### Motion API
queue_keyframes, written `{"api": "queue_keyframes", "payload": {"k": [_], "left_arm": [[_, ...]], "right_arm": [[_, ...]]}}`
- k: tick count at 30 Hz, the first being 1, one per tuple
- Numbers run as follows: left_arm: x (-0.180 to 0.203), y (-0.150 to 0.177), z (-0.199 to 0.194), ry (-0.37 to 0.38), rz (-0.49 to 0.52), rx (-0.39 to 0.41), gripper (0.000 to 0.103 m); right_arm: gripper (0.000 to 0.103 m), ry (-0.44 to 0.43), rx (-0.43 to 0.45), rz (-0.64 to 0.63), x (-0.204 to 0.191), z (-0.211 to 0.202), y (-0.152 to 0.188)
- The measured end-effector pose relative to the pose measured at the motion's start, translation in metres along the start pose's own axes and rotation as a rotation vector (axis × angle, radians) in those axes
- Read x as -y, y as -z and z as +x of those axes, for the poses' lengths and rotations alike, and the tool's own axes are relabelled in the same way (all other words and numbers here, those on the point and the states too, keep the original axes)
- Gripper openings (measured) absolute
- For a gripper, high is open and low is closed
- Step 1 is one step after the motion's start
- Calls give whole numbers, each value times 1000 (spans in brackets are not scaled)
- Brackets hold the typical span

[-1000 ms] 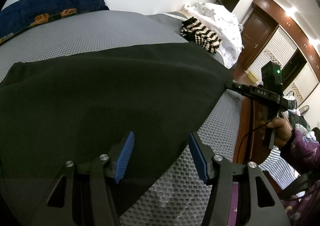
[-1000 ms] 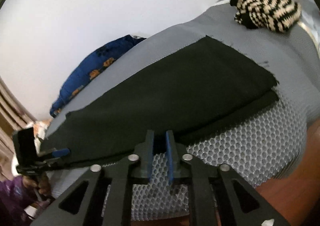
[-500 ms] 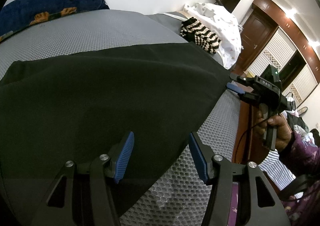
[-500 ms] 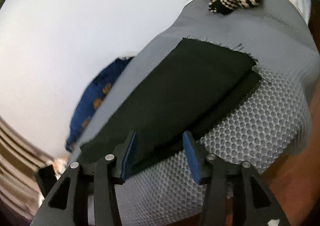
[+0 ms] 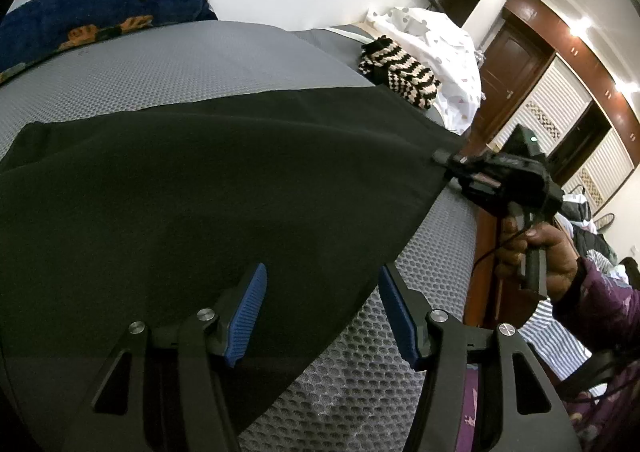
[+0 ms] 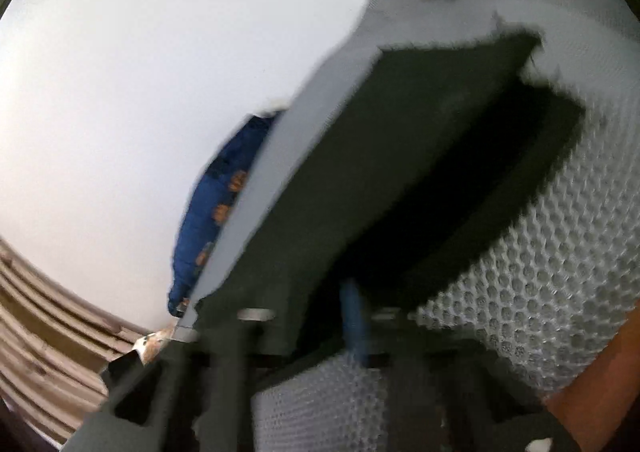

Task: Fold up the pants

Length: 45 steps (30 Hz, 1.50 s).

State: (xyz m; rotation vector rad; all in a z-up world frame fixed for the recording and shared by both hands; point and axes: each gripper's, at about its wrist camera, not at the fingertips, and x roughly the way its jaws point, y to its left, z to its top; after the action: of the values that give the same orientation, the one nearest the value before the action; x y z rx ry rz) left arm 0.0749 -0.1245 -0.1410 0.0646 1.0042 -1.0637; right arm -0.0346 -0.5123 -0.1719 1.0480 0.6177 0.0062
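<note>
Black pants (image 5: 208, 191) lie spread on a grey mesh mattress (image 5: 168, 71). My left gripper (image 5: 320, 312) is open, its blue pads over the pants' near edge, holding nothing. My right gripper (image 5: 444, 159) shows in the left wrist view at the pants' far right corner, its tips at the cloth edge. The right wrist view is blurred: the pants (image 6: 400, 171) fill the middle, a top layer looks raised above a lower one, and one blue pad (image 6: 354, 324) sits against the cloth. Whether it grips the cloth is unclear.
A blue patterned pillow (image 5: 92, 15) lies at the far left by the white wall. A black-and-cream striped knit (image 5: 400, 71) and a white sheet (image 5: 436, 39) lie at the far right. The mattress edge drops to a wooden floor (image 5: 484, 264) on the right.
My right gripper opened, swung away, and has come back to the pants' right corner. Its view has tilted and blurred. My left gripper has stayed open in place.
</note>
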Motion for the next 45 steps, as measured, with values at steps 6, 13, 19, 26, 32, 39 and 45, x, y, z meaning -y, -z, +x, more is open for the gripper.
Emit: {"api": "queue_keyframes", "payload": {"k": [6, 13, 19, 26, 32, 39, 45], "left_arm": [[1, -1, -2, -4, -5, -3, 59], [-4, -1, -4, 0, -7, -3, 59], [-7, 4, -10, 4, -13, 2, 59], [-14, 15, -26, -12, -32, 7, 59], [-16, 22, -38, -37, -55, 24, 59], [-14, 26, -53, -62, -48, 52, 60], [-19, 27, -55, -71, -54, 65, 59]], "right_arm": [[4, 16, 12, 9, -3, -11, 4], [1, 54, -12, 25, 8, -10, 11], [2, 62, -20, 25, 10, -9, 10], [14, -102, -78, 179, 8, -23, 28], [14, -218, -292, -67, -73, 18, 89], [14, -158, -395, -179, -101, 56, 115], [14, -79, -349, -217, -100, 61, 113]]}}
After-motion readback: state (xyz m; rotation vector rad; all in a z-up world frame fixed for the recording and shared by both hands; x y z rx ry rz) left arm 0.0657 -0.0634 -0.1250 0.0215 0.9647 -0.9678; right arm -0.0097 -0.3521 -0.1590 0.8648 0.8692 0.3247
